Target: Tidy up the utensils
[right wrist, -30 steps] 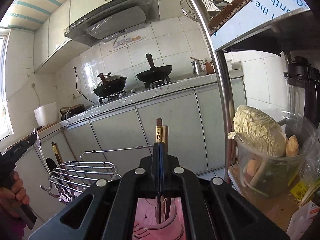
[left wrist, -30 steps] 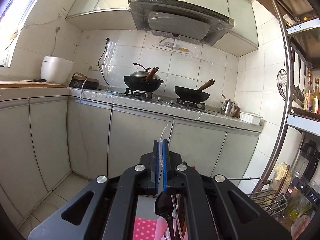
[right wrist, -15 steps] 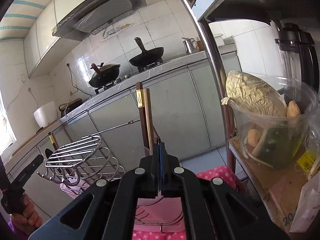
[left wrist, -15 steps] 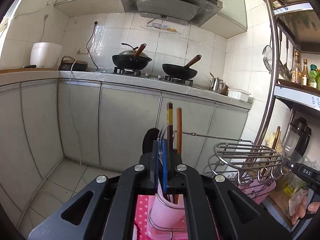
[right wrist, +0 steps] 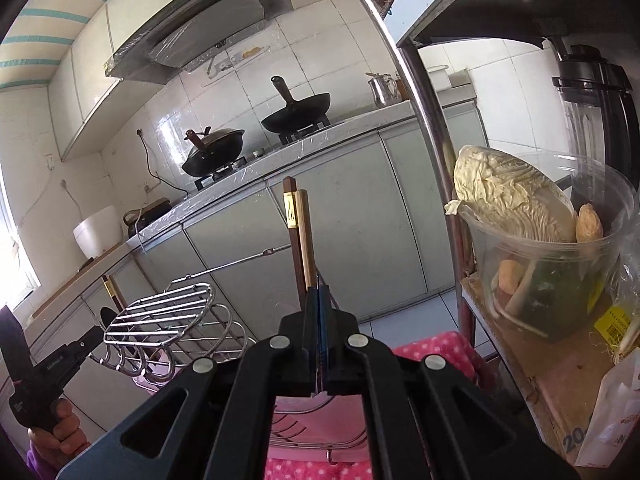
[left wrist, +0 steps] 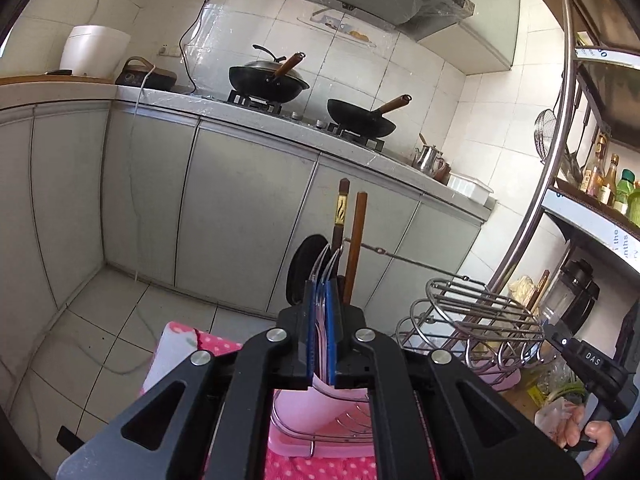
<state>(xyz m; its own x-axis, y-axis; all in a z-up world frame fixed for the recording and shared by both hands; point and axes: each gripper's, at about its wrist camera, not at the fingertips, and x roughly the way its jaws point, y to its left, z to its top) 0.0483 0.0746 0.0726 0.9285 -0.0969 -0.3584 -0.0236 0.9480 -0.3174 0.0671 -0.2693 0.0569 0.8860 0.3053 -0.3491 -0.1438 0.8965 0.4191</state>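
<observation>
My left gripper hangs just above a pink cup, shut on a thin clear plastic utensil whose curved, fork-like tip sticks up past the blue pads. Two brown chopsticks and a black spoon stand in that cup. In the right wrist view my right gripper is shut with nothing seen between its pads. It is close behind the same chopsticks and the pink cup. Each gripper's black body, held by a hand, shows at the edge of the other's view.
A steel wire rack sits over a pink tray beside the cup, on a pink dotted cloth. To the right are a shelf post and a clear tub of cabbage. Grey cabinets with woks are beyond.
The left gripper has sunk and tipped downward, so the pink cup, chopsticks and wire rack rose into its view. The right view tilted down and rolled slightly. Both stay shut.
</observation>
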